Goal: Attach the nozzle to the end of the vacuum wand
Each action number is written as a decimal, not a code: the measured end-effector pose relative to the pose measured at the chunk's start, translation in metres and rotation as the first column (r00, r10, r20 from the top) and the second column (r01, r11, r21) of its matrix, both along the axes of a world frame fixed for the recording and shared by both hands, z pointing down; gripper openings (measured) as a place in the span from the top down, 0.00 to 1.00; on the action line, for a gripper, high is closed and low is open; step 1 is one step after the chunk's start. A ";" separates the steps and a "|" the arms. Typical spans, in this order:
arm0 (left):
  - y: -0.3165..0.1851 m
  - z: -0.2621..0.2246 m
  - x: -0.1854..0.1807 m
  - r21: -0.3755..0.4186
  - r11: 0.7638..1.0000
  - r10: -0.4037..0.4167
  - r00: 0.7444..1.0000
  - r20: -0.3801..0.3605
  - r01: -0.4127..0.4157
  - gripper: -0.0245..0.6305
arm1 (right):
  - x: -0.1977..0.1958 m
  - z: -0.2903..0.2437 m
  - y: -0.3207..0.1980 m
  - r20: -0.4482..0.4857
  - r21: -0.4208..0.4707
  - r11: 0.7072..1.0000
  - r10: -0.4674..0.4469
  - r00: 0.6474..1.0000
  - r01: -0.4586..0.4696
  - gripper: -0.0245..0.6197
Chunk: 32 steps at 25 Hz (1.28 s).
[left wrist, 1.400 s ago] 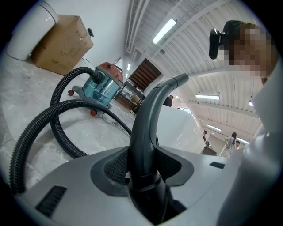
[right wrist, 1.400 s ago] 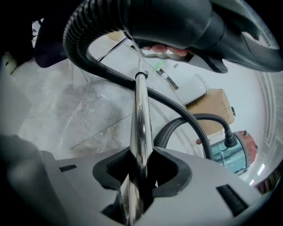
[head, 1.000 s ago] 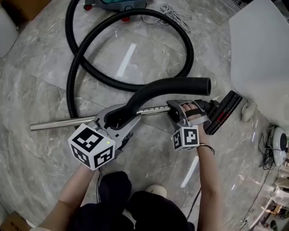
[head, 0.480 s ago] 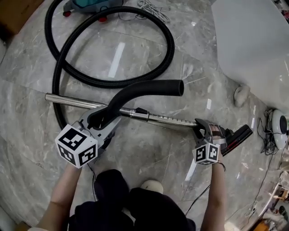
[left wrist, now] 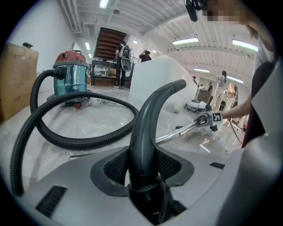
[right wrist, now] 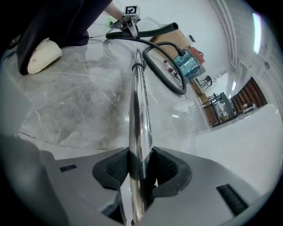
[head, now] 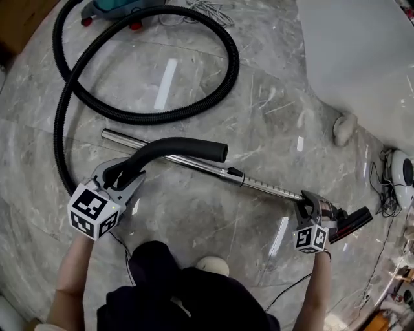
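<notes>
Black nozzle (head: 352,223) is sitting at the far end of the chrome vacuum wand (head: 265,185), just beyond the right gripper (head: 310,203); whether it is fully seated cannot be told from above. That gripper's jaws are standing partly apart and pressing on the wand tube near that end, apparently steadying it for the joint. At the opposite end the left gripper (head: 119,176) is clamping the curved black handle (head: 174,147) between wider-set jaws, bracing the assembly. The wand is lying stretched across the marble floor (head: 213,84), with the ribbed hose (head: 149,116) looping back to the teal canister (head: 119,5).
</notes>
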<state>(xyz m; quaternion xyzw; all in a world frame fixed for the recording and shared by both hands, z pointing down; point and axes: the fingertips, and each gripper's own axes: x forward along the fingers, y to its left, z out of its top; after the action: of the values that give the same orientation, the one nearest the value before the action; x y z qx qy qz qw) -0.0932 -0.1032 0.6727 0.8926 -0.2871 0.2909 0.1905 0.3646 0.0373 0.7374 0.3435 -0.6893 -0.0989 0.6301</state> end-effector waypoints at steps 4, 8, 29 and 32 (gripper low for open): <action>-0.019 0.012 -0.042 0.053 0.999 -0.020 0.988 0.152 0.013 0.69 | 0.028 -0.017 0.029 -0.017 0.004 0.999 0.040 0.999 -0.040 0.74; -0.042 0.017 -0.082 0.097 0.995 -0.028 0.960 0.278 0.001 0.69 | 0.053 -0.032 0.046 -0.046 0.027 0.998 0.066 0.997 -0.065 0.74; -0.050 0.045 -0.133 0.104 0.994 -0.017 0.915 0.402 -0.027 0.69 | 0.065 0.011 0.058 0.037 -0.207 0.955 0.223 0.974 -0.211 0.56; -0.051 0.047 -0.123 0.115 0.993 -0.018 0.921 0.388 -0.030 0.69 | 0.032 -0.032 0.025 0.182 -0.100 0.978 0.201 0.962 -0.186 0.56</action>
<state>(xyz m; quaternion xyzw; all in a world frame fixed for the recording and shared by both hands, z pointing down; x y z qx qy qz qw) -0.2167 -0.1543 0.7200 0.8278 -0.3332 0.4450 0.0755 0.3961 0.0619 0.7055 0.3911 -0.7132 0.0249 0.5812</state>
